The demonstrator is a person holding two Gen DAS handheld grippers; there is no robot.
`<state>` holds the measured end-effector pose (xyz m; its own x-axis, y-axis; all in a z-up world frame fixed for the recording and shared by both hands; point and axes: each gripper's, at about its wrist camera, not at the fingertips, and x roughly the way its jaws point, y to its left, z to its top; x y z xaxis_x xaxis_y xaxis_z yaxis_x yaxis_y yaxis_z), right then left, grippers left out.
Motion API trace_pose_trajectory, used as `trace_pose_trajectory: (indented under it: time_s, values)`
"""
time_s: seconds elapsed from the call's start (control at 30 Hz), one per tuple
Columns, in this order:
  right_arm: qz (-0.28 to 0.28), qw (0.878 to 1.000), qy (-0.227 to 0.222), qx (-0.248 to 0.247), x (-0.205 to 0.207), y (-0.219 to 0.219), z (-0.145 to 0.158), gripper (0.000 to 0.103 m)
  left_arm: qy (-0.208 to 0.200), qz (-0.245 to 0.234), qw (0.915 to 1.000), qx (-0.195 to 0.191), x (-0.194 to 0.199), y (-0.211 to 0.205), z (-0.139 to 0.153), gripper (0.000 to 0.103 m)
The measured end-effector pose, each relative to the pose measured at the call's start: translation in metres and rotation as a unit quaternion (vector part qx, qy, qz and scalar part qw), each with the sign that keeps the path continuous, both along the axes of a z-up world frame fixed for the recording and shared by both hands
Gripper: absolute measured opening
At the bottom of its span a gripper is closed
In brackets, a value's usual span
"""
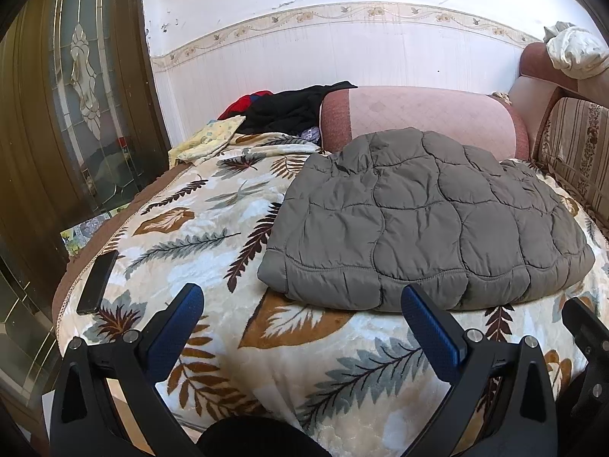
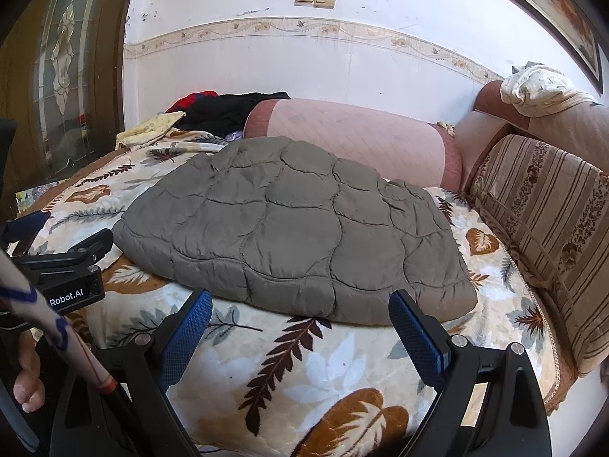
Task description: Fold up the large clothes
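Observation:
A grey quilted jacket (image 1: pixel 422 221) lies folded into a compact block on a leaf-patterned blanket (image 1: pixel 213 213); it also shows in the right wrist view (image 2: pixel 293 228). My left gripper (image 1: pixel 302 301) is open and empty, held just short of the jacket's near edge. My right gripper (image 2: pixel 300 308) is open and empty, also just short of that near edge. The left gripper's body (image 2: pixel 68 262) shows at the left of the right wrist view.
A black phone (image 1: pixel 97 282) lies at the blanket's left edge. A pink bolster (image 1: pixel 418 114) and a pile of black, red and yellow clothes (image 1: pixel 281 108) lie behind the jacket. A striped sofa back (image 2: pixel 544 224) stands at right, a glass door (image 1: pixel 76 95) at left.

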<state>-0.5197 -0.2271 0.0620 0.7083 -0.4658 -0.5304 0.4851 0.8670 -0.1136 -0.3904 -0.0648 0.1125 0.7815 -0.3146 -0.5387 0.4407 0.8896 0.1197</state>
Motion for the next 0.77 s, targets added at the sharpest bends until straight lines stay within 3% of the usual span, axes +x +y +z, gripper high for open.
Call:
trace_pose_trajectory:
  time_s: [0.77]
  values:
    - [-0.010,1.000,0.004,-0.005,0.0028,0.0014,-0.0018,0.096,0.014,-0.010,0.9998,-0.003,-0.0001,0.0024,-0.0003,0.103]
